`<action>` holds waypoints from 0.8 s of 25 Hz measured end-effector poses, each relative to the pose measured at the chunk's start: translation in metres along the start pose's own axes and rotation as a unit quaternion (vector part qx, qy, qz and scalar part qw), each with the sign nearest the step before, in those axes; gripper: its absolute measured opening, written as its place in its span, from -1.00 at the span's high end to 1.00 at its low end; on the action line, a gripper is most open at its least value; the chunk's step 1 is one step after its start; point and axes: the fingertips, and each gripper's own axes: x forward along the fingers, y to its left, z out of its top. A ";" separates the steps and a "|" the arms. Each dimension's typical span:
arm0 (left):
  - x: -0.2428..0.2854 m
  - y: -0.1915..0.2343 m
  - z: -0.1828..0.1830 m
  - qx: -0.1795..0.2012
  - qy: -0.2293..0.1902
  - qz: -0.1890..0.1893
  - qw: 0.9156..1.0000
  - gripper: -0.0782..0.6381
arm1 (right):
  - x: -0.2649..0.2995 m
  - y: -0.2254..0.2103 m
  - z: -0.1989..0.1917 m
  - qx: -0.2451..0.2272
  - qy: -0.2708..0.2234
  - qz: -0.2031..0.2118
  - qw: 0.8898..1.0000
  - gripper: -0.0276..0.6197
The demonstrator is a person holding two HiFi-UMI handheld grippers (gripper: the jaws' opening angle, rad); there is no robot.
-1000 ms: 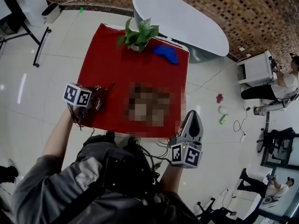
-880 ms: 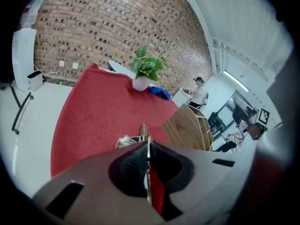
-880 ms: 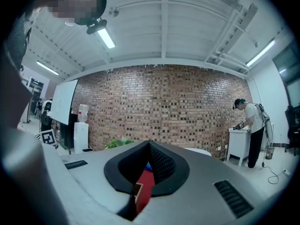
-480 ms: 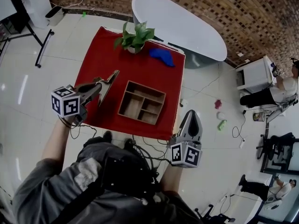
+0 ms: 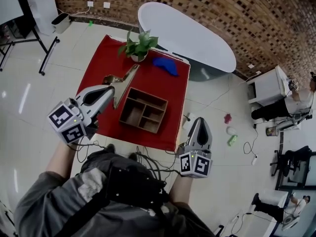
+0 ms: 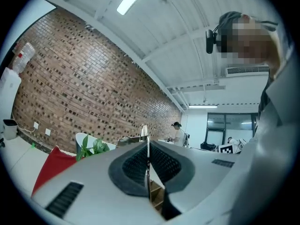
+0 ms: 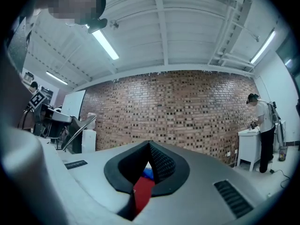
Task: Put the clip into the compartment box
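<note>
In the head view my left gripper (image 5: 109,91) is raised over the left part of the red table (image 5: 101,68). It is shut on a thin metal clip (image 5: 122,81) that sticks out past its tips, just left of the wooden compartment box (image 5: 143,110). In the left gripper view the pads (image 6: 136,165) pinch the clip's flat handle (image 6: 147,161), and its tip (image 6: 144,131) rises beyond them. My right gripper (image 5: 199,126) hangs off the table's near right corner, shut, with nothing in it (image 7: 150,146). The box's compartments look bare.
A potted plant (image 5: 138,45) and a blue cloth (image 5: 165,65) lie at the table's far end. Behind it stands a white oval table (image 5: 187,33). Small objects lie on the floor at the right (image 5: 231,132). A person stands at a white cabinet (image 7: 248,149) by the brick wall.
My left gripper has risen from the table's left edge with the clip and moved forward, toward the box. The right gripper has stayed in place.
</note>
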 end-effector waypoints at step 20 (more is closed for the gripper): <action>-0.022 -0.045 0.008 0.032 -0.027 0.011 0.999 0.73 | -0.012 0.002 0.014 -0.011 -0.010 0.040 0.999 0.85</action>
